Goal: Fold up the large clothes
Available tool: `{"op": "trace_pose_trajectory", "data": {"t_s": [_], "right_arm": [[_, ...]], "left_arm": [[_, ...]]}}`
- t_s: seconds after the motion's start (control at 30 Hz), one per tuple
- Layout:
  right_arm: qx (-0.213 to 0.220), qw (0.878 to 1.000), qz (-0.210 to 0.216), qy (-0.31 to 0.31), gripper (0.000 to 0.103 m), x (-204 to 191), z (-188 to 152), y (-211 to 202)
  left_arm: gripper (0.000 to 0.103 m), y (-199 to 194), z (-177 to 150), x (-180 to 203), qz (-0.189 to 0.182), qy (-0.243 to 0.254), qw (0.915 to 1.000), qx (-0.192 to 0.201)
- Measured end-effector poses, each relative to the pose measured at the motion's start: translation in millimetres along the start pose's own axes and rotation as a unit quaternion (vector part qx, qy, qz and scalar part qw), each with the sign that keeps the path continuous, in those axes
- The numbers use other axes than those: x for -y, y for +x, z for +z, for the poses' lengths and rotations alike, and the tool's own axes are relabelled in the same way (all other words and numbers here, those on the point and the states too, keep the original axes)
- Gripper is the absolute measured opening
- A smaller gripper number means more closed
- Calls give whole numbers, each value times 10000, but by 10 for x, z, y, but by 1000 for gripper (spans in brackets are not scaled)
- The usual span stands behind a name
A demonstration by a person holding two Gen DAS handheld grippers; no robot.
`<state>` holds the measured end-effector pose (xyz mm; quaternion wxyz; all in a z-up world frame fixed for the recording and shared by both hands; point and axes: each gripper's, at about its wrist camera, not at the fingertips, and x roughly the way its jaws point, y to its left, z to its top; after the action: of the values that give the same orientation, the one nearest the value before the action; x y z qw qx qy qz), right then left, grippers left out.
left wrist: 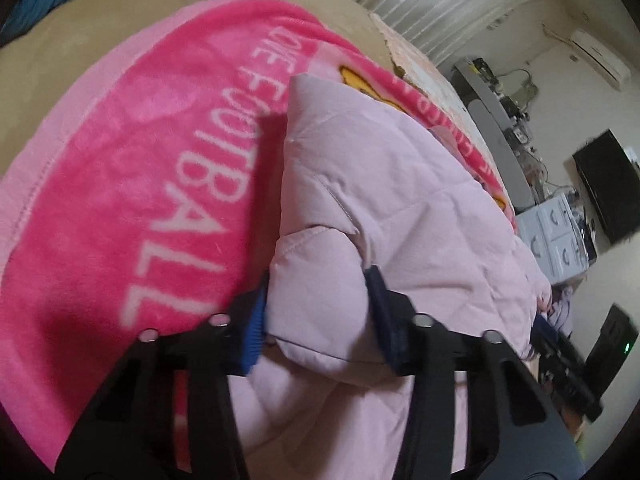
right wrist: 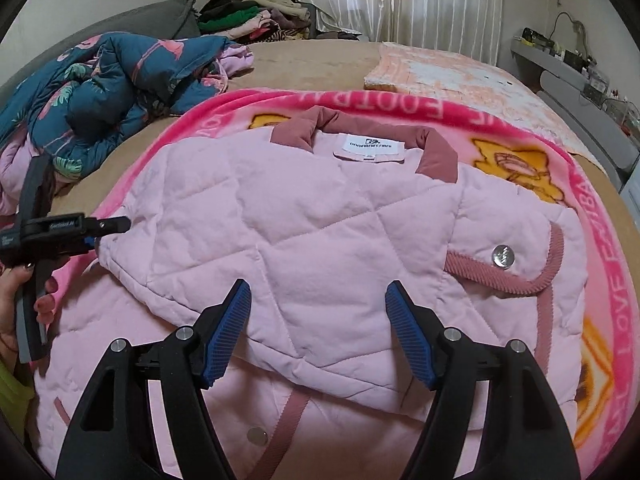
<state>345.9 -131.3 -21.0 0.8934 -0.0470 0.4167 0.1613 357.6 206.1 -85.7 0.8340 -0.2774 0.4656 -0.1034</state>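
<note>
A pale pink quilted jacket (right wrist: pixel 320 220) with a dusty-rose collar (right wrist: pixel 436 152) and a white label lies on a bright pink fleece blanket (right wrist: pixel 600 260), one side folded over its middle. My left gripper (left wrist: pixel 320 312) is shut on a puffy fold at the jacket's (left wrist: pixel 380 184) edge, and the blue pads (left wrist: pixel 256 320) press the fabric from both sides. In the right wrist view that left gripper (right wrist: pixel 116 225) sits at the jacket's left edge, held by a hand (right wrist: pixel 24 300). My right gripper (right wrist: pixel 318 320) hangs open over the jacket's near part, with nothing pinched between its pads.
The blanket (left wrist: pixel 140 160) lies on a tan-sheeted bed (right wrist: pixel 320 64). At the far left lies a dark blue floral padded coat (right wrist: pixel 100 88). A pile of clothes (right wrist: pixel 248 12) sits at the back. A peach blanket (right wrist: pixel 440 68) is at the far right, beside a grey shelf (right wrist: pixel 580 80).
</note>
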Motion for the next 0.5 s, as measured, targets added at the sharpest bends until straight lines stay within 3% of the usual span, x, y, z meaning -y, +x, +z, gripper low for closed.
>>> {"op": "trace_pose_trajectory", "data": {"t_s": [0.13, 0.23, 0.5], "right_arm": [[53, 9997, -228, 113, 69, 83, 46, 2], [-309, 9988, -156, 360, 72, 200, -2, 229], [-488, 9975, -502, 99, 78, 176, -86, 610]], "left_arm": [[30, -69, -53, -86, 175, 118, 9997, 138], [31, -20, -51, -207, 41, -141, 9998, 110], [46, -118, -75, -30, 537, 204, 9981, 242]]}}
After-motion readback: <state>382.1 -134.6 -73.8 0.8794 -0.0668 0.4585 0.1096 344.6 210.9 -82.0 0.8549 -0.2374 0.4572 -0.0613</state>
